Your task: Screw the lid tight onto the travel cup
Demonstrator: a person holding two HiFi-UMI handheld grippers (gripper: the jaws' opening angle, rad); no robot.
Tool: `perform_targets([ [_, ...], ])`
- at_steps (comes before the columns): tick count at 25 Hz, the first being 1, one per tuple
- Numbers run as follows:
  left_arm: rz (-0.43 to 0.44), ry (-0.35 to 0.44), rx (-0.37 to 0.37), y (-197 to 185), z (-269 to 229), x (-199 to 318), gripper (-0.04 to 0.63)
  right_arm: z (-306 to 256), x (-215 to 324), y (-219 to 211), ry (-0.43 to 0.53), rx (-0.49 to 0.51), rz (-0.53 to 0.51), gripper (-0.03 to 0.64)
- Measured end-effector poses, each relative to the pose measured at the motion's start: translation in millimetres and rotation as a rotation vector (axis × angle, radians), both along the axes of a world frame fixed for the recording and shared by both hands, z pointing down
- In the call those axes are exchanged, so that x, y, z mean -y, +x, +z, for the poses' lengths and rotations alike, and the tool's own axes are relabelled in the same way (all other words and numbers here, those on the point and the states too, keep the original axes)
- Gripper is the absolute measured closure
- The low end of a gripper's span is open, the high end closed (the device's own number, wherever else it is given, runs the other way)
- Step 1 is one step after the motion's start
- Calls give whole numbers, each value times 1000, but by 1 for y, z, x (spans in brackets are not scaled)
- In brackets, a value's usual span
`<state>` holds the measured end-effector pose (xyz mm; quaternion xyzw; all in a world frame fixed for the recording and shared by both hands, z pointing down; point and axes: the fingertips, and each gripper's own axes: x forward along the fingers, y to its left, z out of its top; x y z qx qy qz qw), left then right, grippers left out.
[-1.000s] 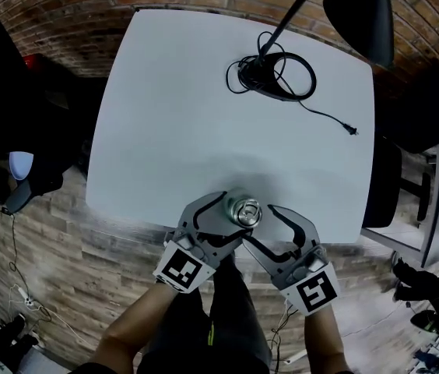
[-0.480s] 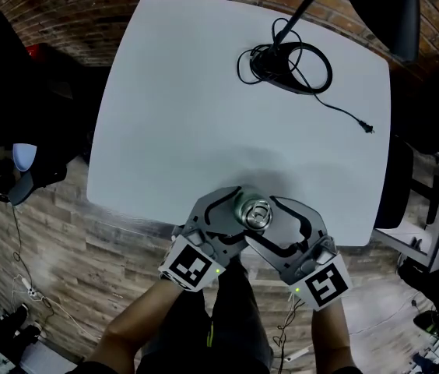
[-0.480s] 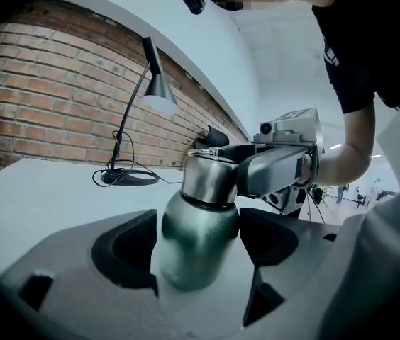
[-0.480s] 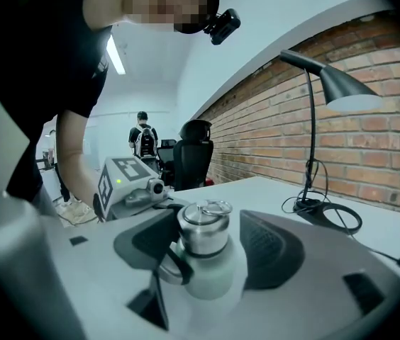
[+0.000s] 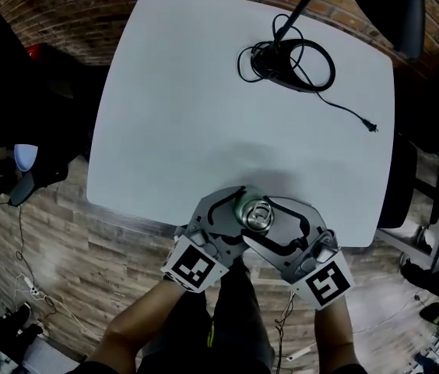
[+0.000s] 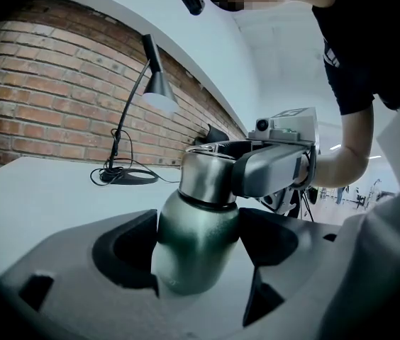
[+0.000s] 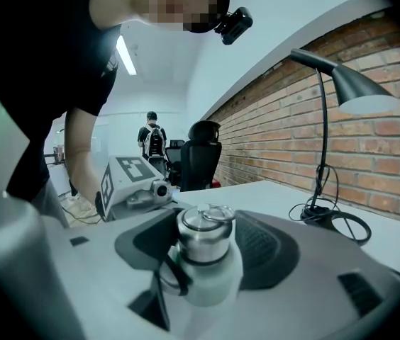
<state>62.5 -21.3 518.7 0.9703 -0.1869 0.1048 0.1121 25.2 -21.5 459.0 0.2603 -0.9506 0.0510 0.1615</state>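
Observation:
A dark green travel cup [image 6: 194,250] with a steel lid [image 6: 207,177] stands upright at the near edge of the white table [image 5: 188,115]. In the head view I look down on the lid [image 5: 257,215]. My left gripper [image 5: 240,212] comes in from the left and is shut on the cup's body [image 7: 210,282], which fills the space between its jaws. My right gripper [image 5: 266,223] comes from the right, higher up, and is shut on the lid [image 7: 203,234]. Its grey finger [image 6: 274,168] presses on the lid's side.
A desk lamp's base with coiled black cable [image 5: 286,57] sits at the table's far right, its plug [image 5: 371,128] lying loose. The lamp head [image 5: 391,6] hangs over the far right corner. A black chair [image 5: 395,185] stands beside the table's right edge.
My right gripper has moved in from the right and shut round the lid. The left gripper has kept its hold on the cup.

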Motion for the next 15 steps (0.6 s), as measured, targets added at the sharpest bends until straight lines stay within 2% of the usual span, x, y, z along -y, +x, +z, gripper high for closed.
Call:
perform_targets([
  [3,5,12,7,0,-1,-1,249,-1,-1,1,14,10,31,356],
  [7,-6,8,-4,-1,-2,0,249,-3,2,0,57,35,132,357],
  [12,-37,-9,-19,1,-7,3,249,-7,5,5,98,81,341,357],
  [15,-36,1,-12,0,-5,3,249,-9,8,8,129,106,502,357],
])
